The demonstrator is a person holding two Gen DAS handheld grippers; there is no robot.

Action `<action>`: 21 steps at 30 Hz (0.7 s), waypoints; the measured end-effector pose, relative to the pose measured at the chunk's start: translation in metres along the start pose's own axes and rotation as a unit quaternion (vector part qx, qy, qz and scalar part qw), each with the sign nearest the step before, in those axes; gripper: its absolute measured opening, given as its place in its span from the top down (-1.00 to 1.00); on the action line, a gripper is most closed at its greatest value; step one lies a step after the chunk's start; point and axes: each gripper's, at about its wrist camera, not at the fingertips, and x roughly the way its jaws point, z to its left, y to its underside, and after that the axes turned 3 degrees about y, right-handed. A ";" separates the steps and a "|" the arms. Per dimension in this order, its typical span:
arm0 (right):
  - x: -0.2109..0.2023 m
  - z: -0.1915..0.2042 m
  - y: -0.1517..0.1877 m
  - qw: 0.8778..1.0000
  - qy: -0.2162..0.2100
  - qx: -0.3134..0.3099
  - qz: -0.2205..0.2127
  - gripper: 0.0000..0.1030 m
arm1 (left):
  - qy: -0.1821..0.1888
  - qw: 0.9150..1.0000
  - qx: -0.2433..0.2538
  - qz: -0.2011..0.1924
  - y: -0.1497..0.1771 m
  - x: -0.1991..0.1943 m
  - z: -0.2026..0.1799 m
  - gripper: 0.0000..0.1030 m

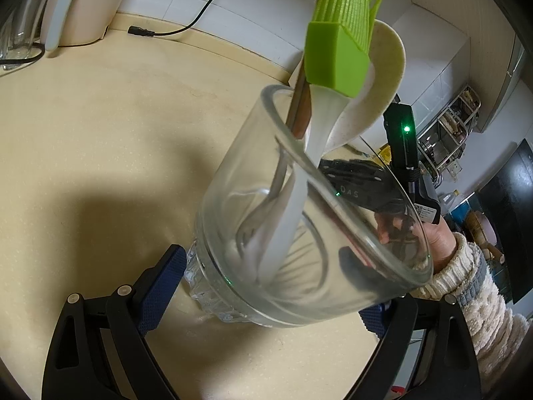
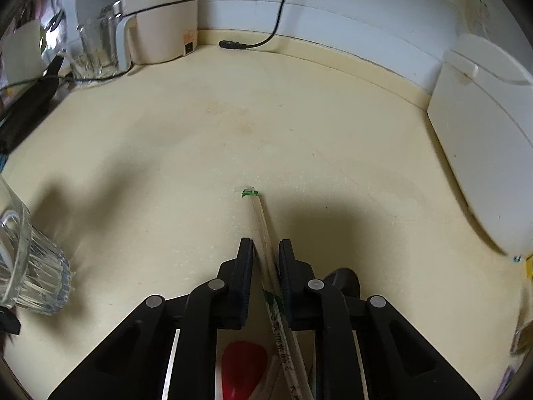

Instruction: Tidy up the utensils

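Cream kitchen counter [image 2: 200,140]: clear ribbed glass tumbler [image 1: 299,220], steadied between the left gripper [image 1: 266,286]'s pads, already holds green silicone brush [image 1: 336,56] and pale spoon [image 1: 383,76]; right gripper [image 2: 266,250] pinches wrapped chopsticks [image 2: 263,230], not yet in.

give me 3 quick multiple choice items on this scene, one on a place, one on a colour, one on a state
1. Where is the brush?
A. in the glass
B. flat on the counter
C. in the right gripper

2. What colour is the brush head?
A. red
B. green
C. black

3. How is the right gripper?
A. wide open and empty
B. closed around the chopsticks
C. gripping the glass

Answers:
1 A, its handle runs down inside the glass.
2 B, the bristles are lime green.
3 B, the jaws stand narrow, with the wrapped sticks between them.
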 end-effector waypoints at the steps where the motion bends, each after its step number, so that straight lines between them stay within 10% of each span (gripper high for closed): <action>1: -0.001 -0.001 0.001 1.000 -0.003 0.008 -0.001 0.69 | 0.000 1.000 0.000 0.000 0.000 0.000 0.000 -0.83; 21: -0.023 0.014 0.030 1.000 -0.015 0.006 -0.021 0.69 | 0.000 1.000 0.000 0.000 0.000 0.000 0.000 -0.83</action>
